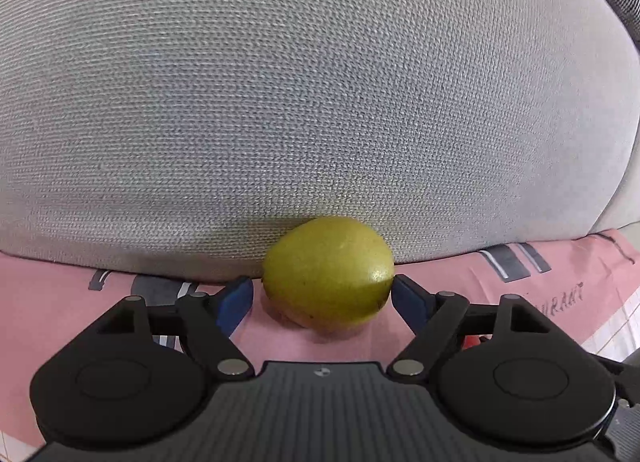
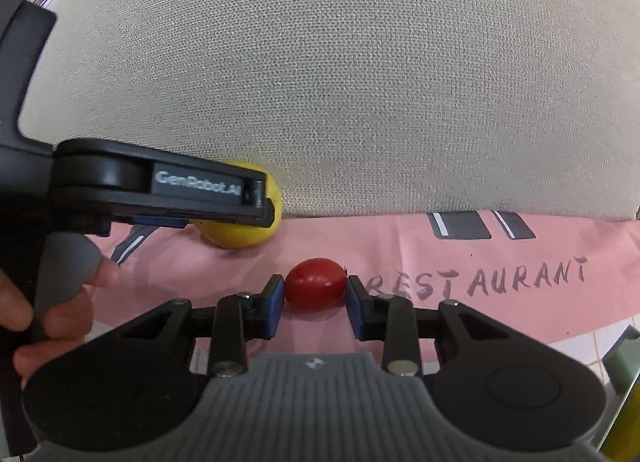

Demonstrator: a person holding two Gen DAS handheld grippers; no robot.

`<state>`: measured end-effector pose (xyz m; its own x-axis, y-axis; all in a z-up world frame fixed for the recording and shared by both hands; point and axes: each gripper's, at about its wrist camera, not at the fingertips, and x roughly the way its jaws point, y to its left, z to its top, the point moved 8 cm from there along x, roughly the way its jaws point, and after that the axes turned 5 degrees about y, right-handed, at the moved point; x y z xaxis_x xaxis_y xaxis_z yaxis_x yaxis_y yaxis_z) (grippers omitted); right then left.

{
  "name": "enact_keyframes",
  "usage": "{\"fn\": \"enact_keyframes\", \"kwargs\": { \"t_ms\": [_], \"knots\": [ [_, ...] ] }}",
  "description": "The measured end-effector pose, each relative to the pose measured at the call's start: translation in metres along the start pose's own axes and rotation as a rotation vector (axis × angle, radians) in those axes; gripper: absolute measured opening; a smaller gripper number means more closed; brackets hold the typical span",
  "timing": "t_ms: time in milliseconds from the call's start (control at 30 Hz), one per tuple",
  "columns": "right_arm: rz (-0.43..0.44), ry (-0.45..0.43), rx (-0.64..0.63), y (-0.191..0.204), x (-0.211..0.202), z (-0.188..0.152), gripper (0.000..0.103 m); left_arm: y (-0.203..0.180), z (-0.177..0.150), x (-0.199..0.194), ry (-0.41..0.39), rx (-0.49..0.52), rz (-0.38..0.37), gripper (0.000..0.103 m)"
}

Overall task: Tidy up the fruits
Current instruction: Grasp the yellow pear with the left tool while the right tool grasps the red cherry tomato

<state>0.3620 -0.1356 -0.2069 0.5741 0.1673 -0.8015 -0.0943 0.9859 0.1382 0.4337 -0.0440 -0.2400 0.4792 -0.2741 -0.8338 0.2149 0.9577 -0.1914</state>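
Note:
A yellow-green mango [image 1: 329, 274] lies on the pink printed cloth [image 1: 60, 302] against a grey woven cushion [image 1: 300, 82]. My left gripper [image 1: 322, 298] is open, its blue pads on either side of the mango, a small gap on the left. The mango also shows in the right wrist view [image 2: 244, 234], half hidden behind the left gripper's body [image 2: 160, 190]. A small red tomato [image 2: 315, 283] lies on the cloth. My right gripper [image 2: 315, 302] has its blue pads touching both sides of the tomato, which rests on the cloth.
The grey cushion [image 2: 340, 74] rises as a wall right behind both fruits. The pink cloth [image 2: 520, 302] carries the word RESTAURANT. A hand [image 2: 52, 314] holds the left gripper's handle. White tiled surface [image 2: 592, 346] shows at the cloth's right edge.

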Motion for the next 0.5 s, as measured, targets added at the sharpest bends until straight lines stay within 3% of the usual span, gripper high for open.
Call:
{"fn": "enact_keyframes", "kwargs": {
  "t_ms": [167,500],
  "knots": [
    [0.004,-0.003,0.006,-0.002,0.007,0.004,0.031,-0.008,0.004,0.005,0.008,0.045,0.024,0.082],
    [0.007,0.007,-0.002,-0.009,0.011,0.007,0.030,-0.009,-0.009,-0.011,0.004,0.016,0.045,0.080]
  ]
}}
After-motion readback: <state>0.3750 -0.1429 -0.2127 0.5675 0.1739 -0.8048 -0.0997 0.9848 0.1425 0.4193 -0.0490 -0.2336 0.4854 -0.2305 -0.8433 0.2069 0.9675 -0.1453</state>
